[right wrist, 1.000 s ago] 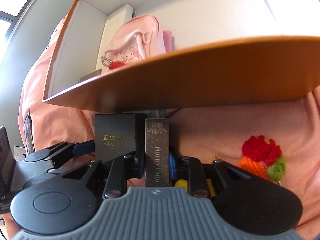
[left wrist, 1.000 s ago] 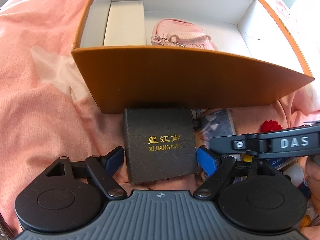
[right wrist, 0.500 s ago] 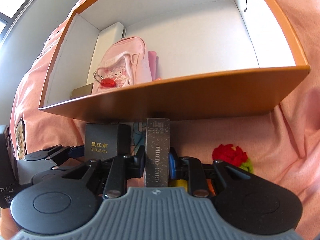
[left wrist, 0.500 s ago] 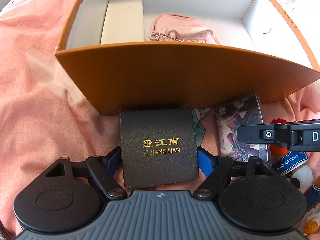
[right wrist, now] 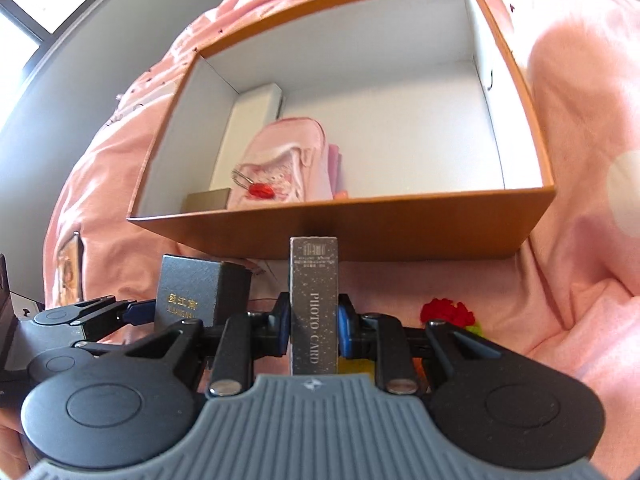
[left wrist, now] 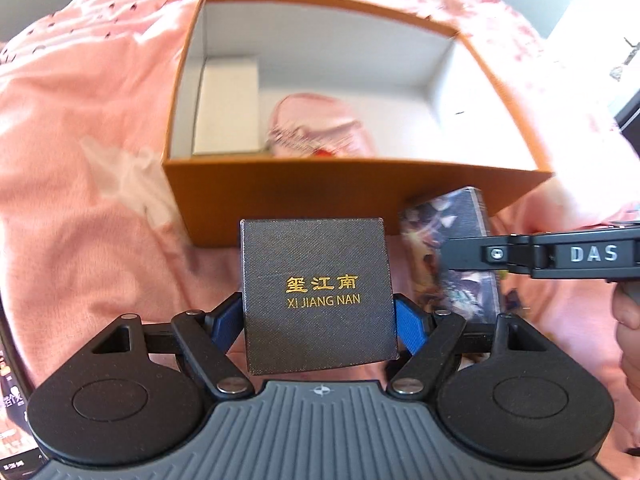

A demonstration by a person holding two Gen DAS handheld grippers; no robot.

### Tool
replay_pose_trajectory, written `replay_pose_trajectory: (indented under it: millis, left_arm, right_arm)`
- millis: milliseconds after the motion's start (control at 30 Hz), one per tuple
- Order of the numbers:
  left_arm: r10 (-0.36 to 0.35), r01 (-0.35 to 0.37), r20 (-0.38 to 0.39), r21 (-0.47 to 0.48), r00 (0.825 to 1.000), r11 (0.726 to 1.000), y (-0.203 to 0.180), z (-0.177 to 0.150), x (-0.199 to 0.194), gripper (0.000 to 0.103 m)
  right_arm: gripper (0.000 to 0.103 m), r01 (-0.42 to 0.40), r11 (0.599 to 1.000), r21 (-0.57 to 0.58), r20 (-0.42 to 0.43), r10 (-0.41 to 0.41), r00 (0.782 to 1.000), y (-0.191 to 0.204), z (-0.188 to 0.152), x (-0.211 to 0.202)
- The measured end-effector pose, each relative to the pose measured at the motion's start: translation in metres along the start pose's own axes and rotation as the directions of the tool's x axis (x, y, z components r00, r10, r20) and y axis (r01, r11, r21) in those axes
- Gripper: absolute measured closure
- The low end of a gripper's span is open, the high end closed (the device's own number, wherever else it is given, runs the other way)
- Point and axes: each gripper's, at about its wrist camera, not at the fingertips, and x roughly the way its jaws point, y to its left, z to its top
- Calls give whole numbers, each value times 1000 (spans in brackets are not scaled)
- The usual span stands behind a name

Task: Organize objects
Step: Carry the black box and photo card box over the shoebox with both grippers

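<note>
My left gripper is shut on a black box with gold "XI JIANG NAN" lettering, held in front of the orange box's near wall. My right gripper is shut on a slim grey "PHOTO CARD" box, held upright just before the orange box. The card box's printed face shows in the left wrist view; the black box shows in the right wrist view. Inside the orange box lie a white box, a pink pouch and a small tan box.
Everything rests on a rumpled pink bedsheet. A red and green crocheted flower lies on the sheet to the right of my right gripper. The right half of the orange box's white floor is bare.
Both grippers have risen and pulled back with their boxes, so more of the orange box's inside shows. The left gripper closed on the black box and lifted it.
</note>
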Motion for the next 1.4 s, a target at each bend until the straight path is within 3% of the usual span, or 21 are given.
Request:
replay_pose_trajectory:
  millis: [233,467,767,933,1233,1400]
  left_arm:
    - [-43,39,97,41,994,998,-35,19,-28,14]
    - [-47,37,187,57,981,998,-40,45,-52,14]
    - [-13,0,271,45,963,999,-36,86,-45,14]
    - [-20,13,254,30,967,999,-27,108,-27,14]
    - [-93,96,144,-13,985,995,3,164,26,14]
    - [-104,107,97,-25,990,994,12,191,59,14]
  right_arm:
    - [79,-24,999,-45,70,27,997,14,-1,-40]
    - [79,-32,996,-84,161,45,986,24,12,-83]
    - [79,-7,994,-111,232,33,972,31,51,-87]
    - [79,7,995,-95,225,15,974,25,74,-69]
    - [79,-15,1000,-4,207,15,978,-2,120,-32]
    - [79,71,997,-1,223,-69,972,-14,140,-12]
